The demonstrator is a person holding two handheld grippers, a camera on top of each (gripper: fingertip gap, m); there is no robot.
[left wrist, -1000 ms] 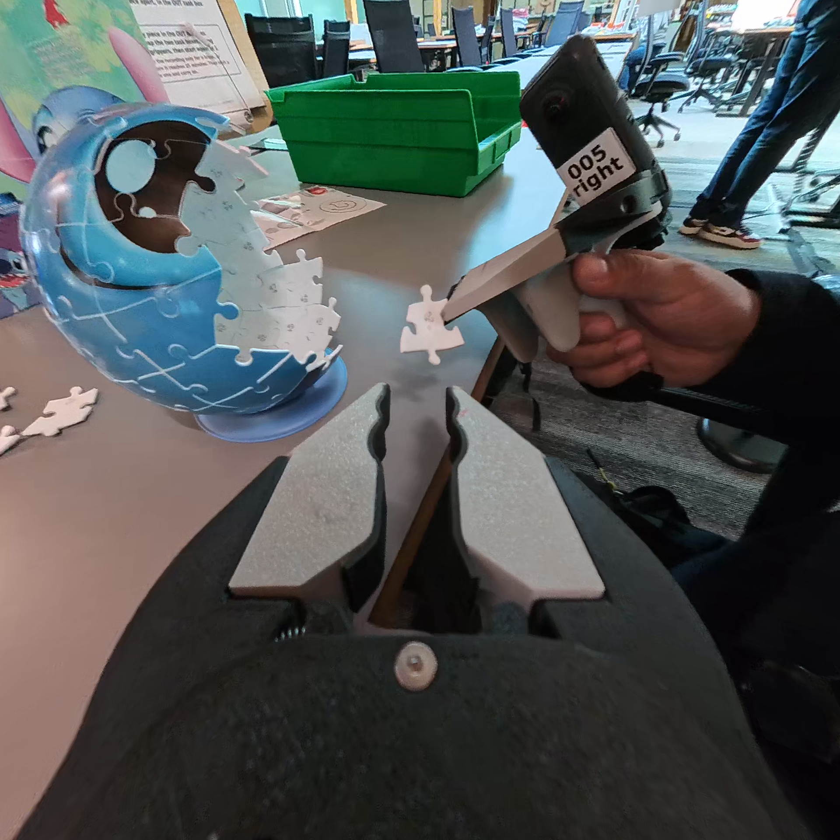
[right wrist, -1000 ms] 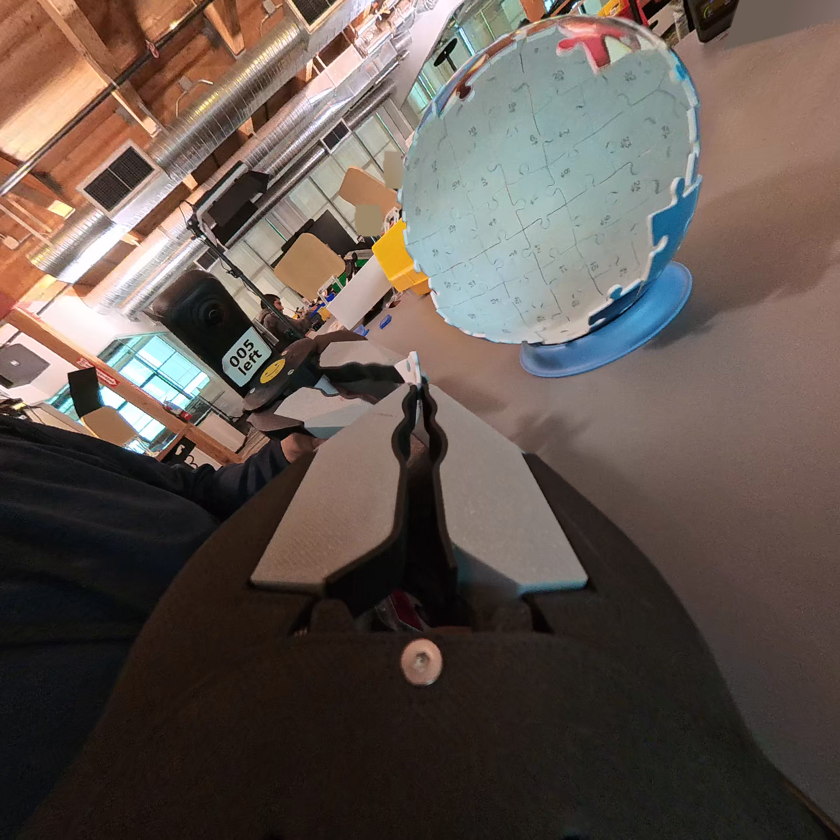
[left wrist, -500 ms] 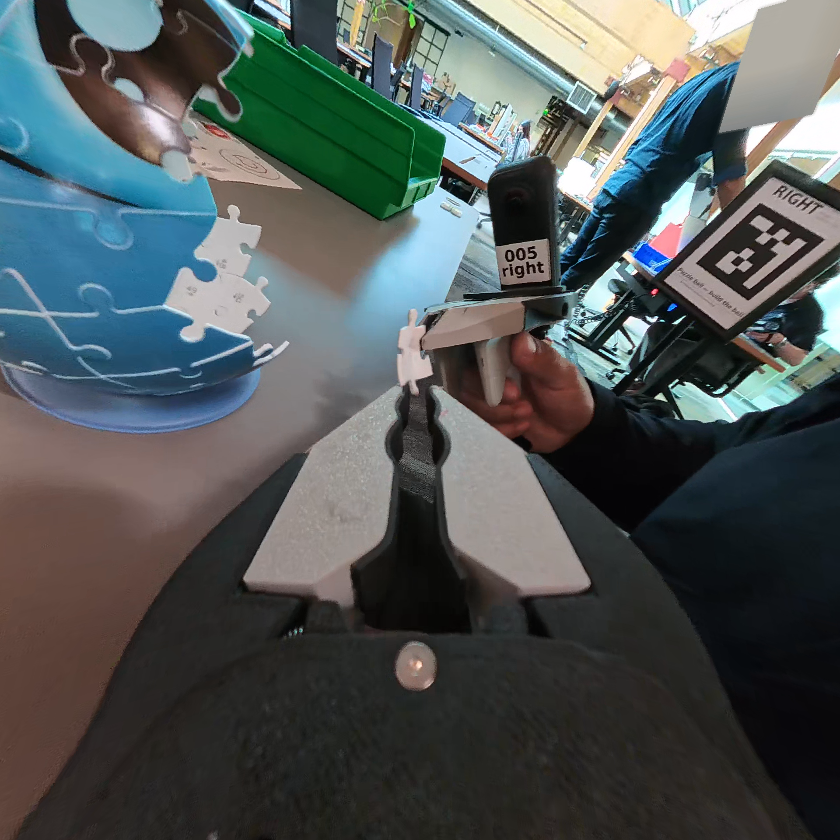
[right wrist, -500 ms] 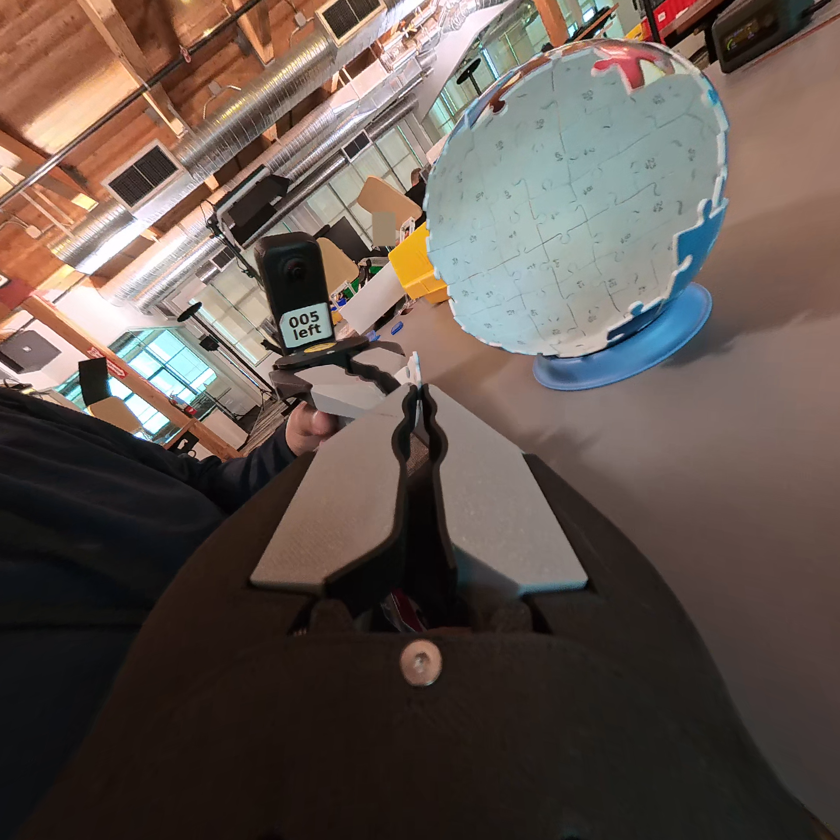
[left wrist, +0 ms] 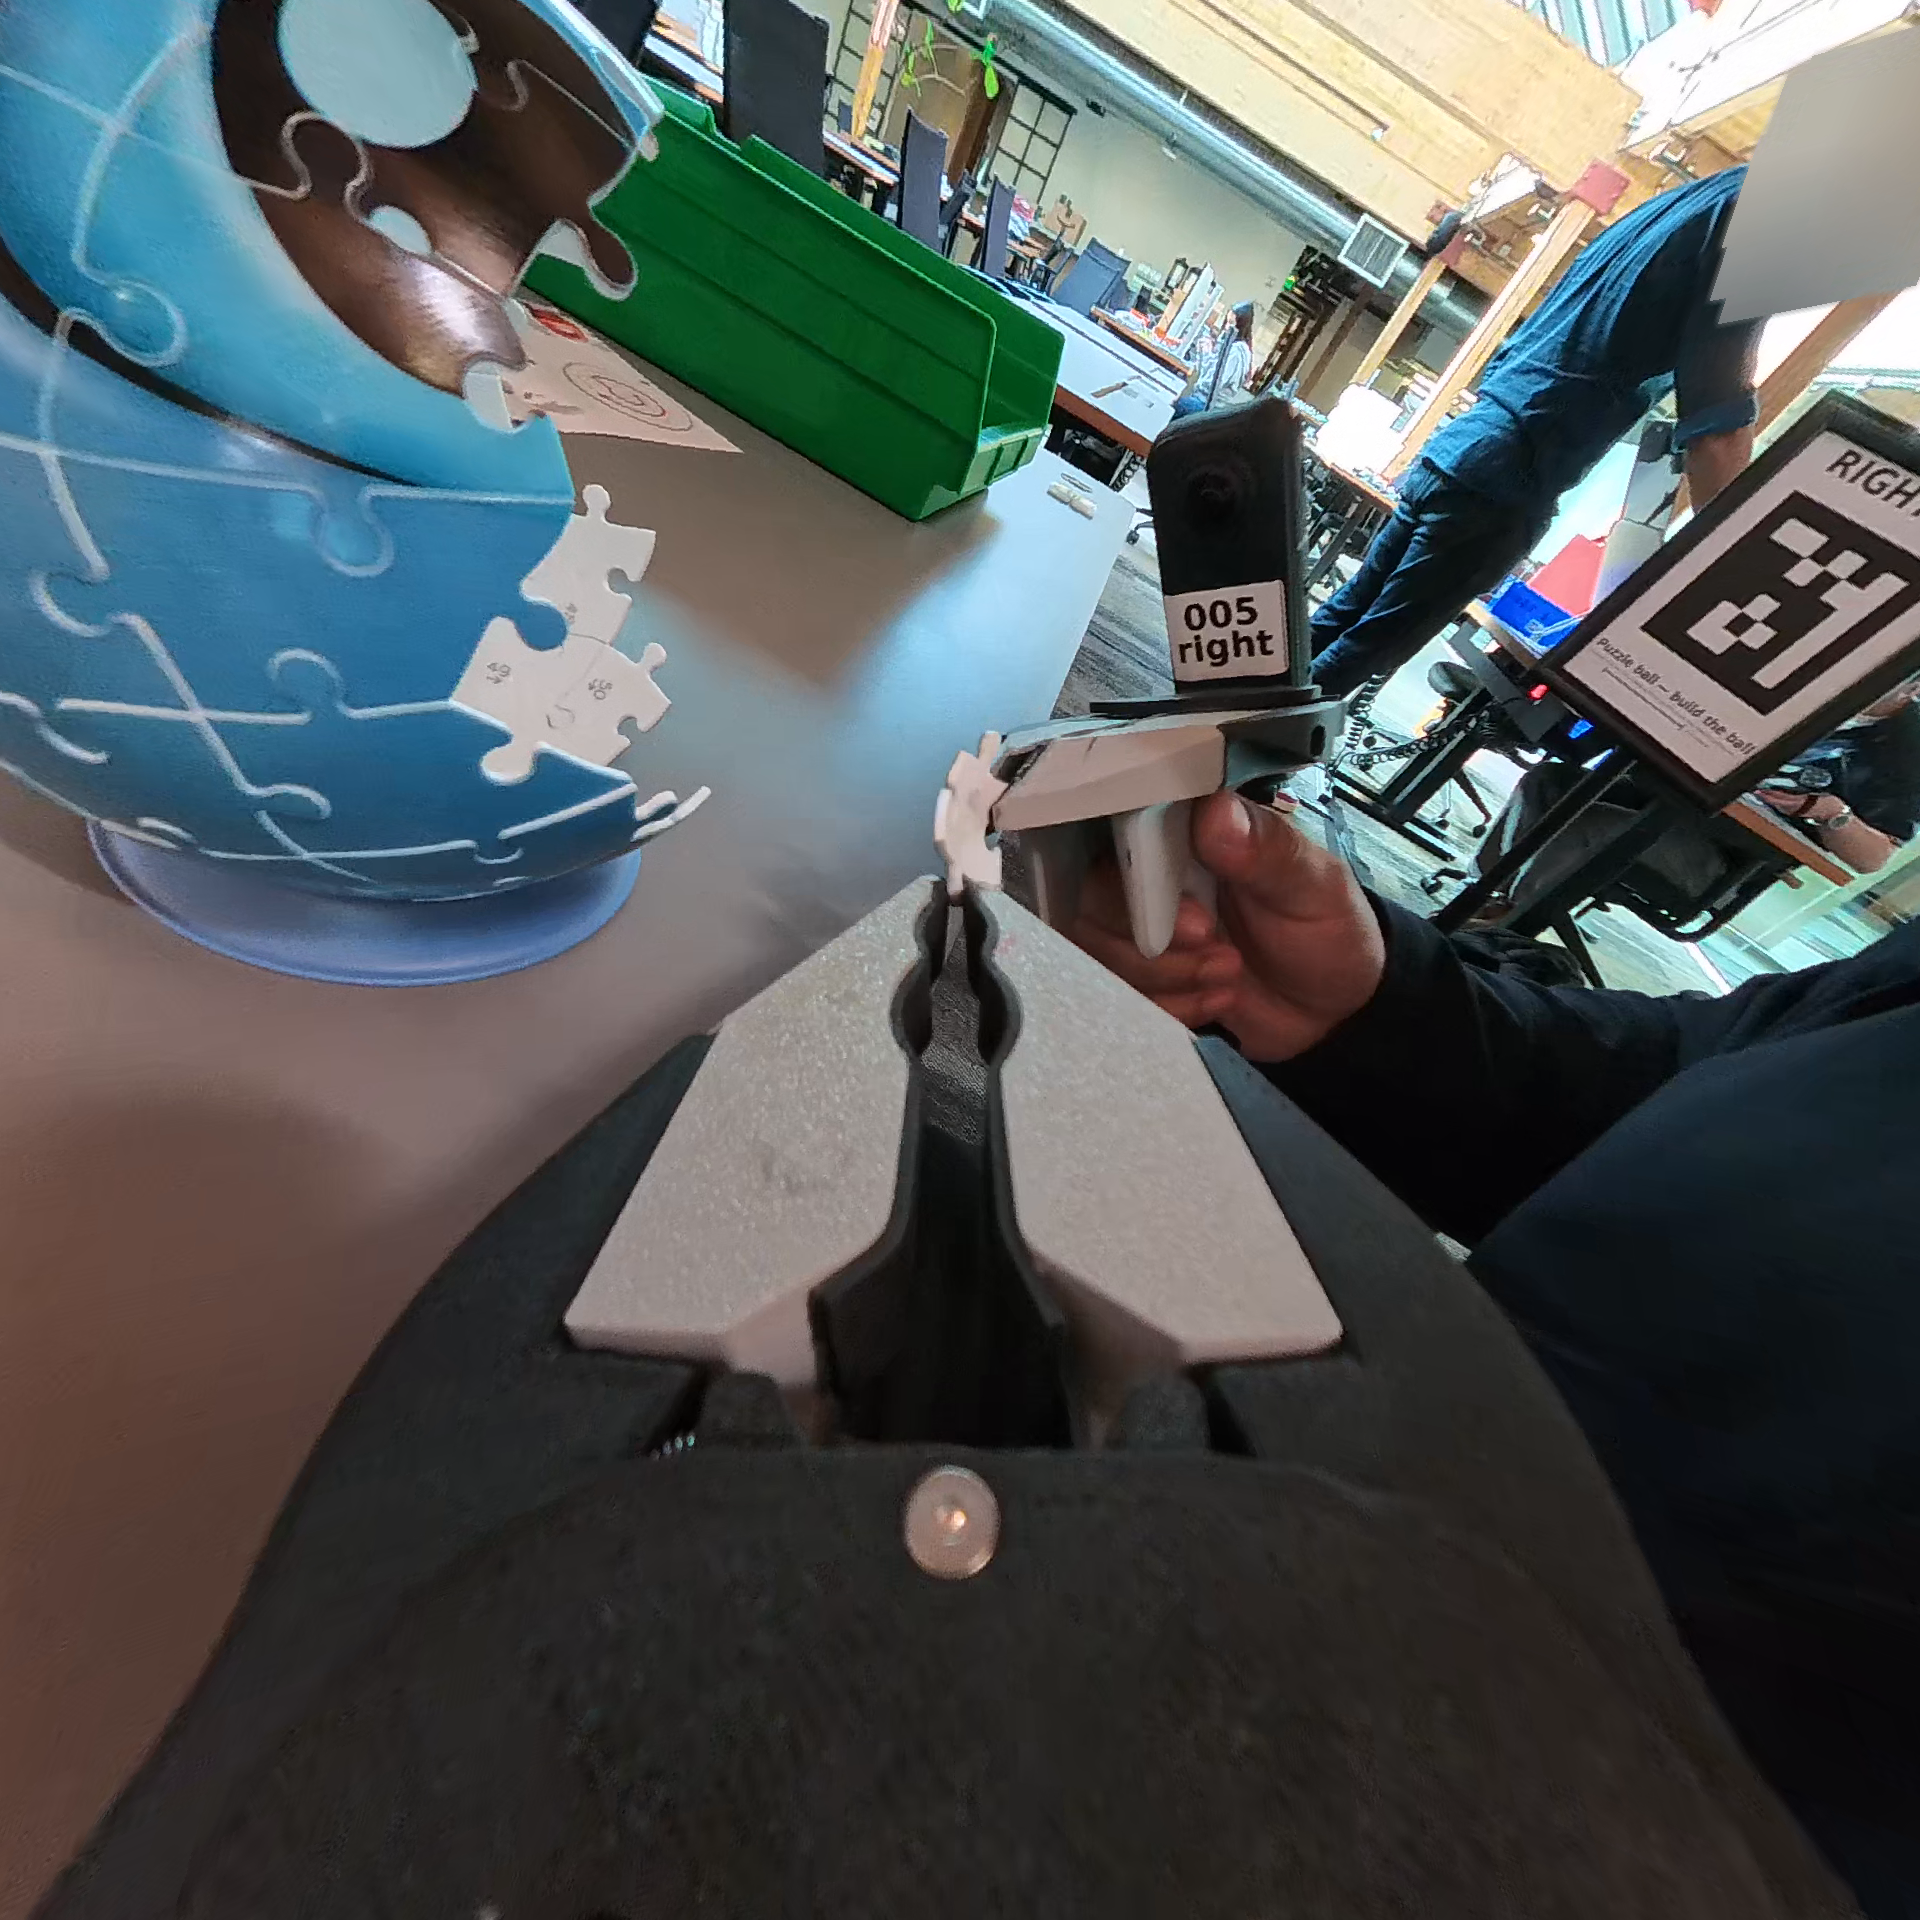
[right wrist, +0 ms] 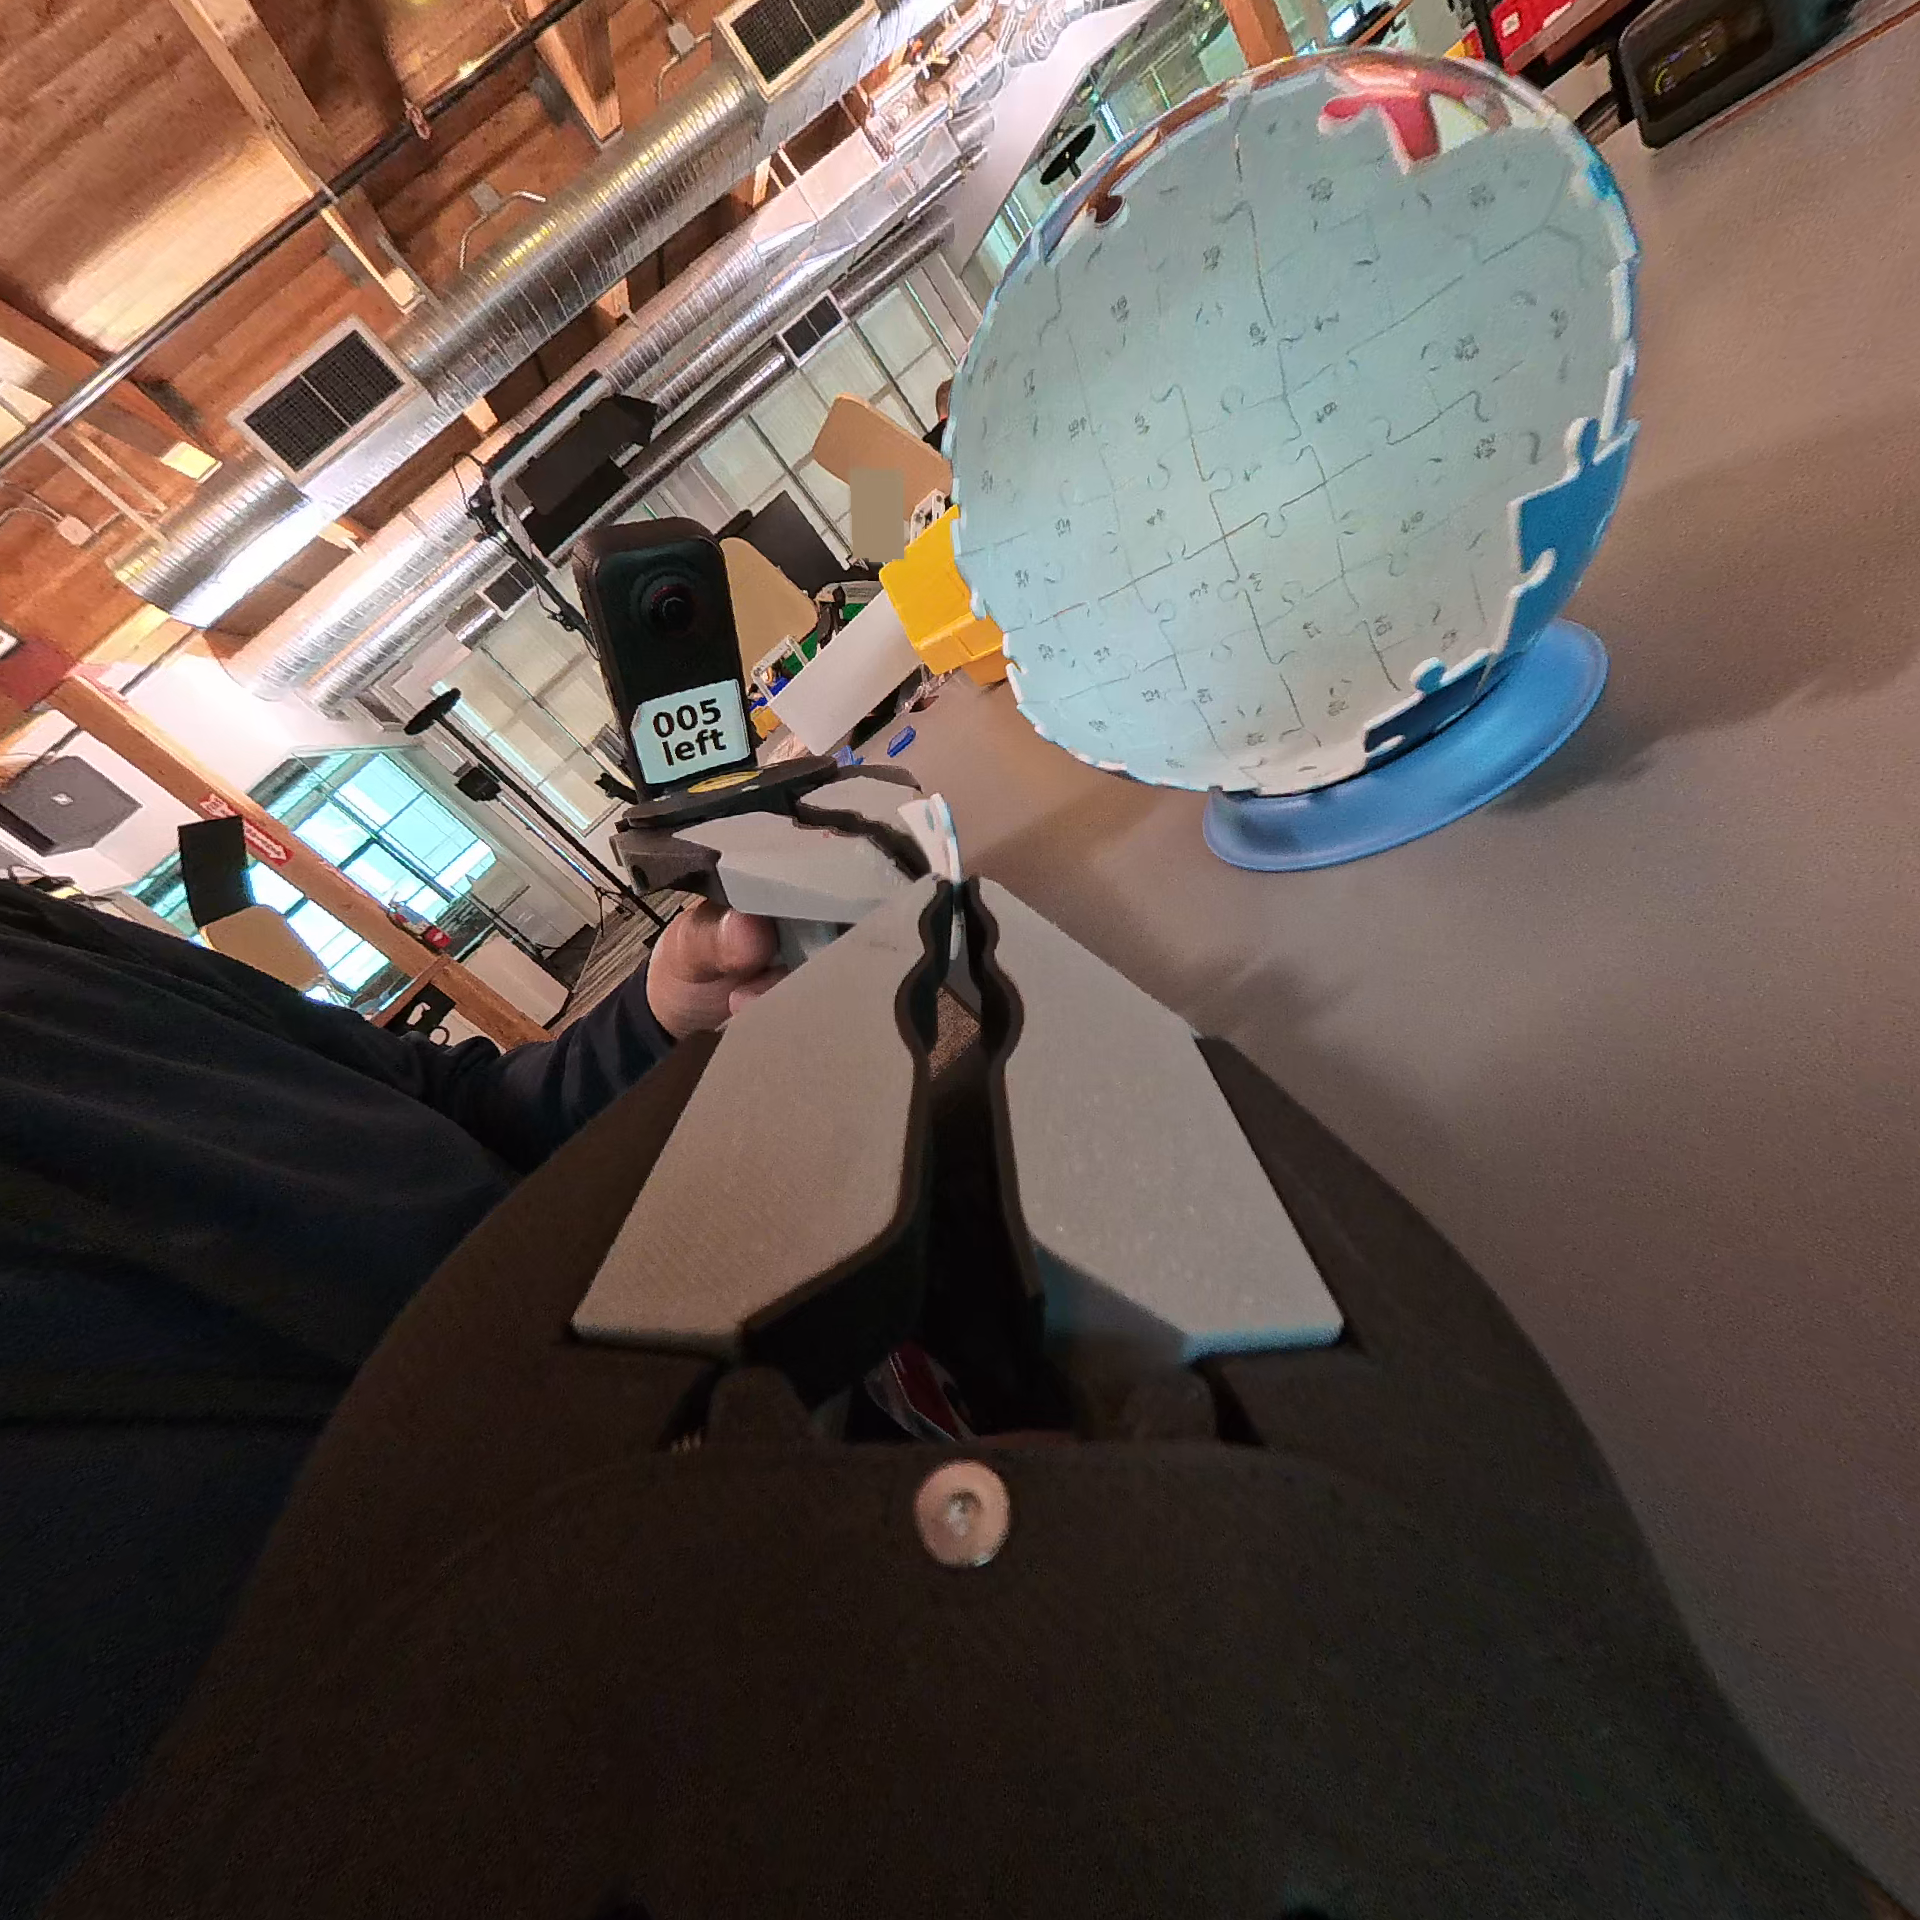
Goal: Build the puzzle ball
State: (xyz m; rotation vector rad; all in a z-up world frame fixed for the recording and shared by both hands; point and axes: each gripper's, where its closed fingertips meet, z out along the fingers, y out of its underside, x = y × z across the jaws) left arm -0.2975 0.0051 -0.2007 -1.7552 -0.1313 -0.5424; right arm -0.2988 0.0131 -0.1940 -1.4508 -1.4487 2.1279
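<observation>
A white label (left wrist: 1226,632) with black letters and numbers sticks on the black camera (left wrist: 1226,509) on top of my right gripper (left wrist: 992,795). A label (right wrist: 691,730) just like it sticks on the camera (right wrist: 660,613) on my left gripper (right wrist: 928,831).

A framed white sign (left wrist: 1766,613) stands to the right, with a black square code, big letters above it and small writing below.

Tiny numbers are printed on the white backs of the ball (left wrist: 582,675), and all over its pale side (right wrist: 1278,436).

A paper (left wrist: 623,400) on the table has a red mark and a drawn circle. A red strip sign (right wrist: 244,831) hangs on a beam.

The white piece (left wrist: 966,821) that both my grippers pinch shows nothing I can read.
</observation>
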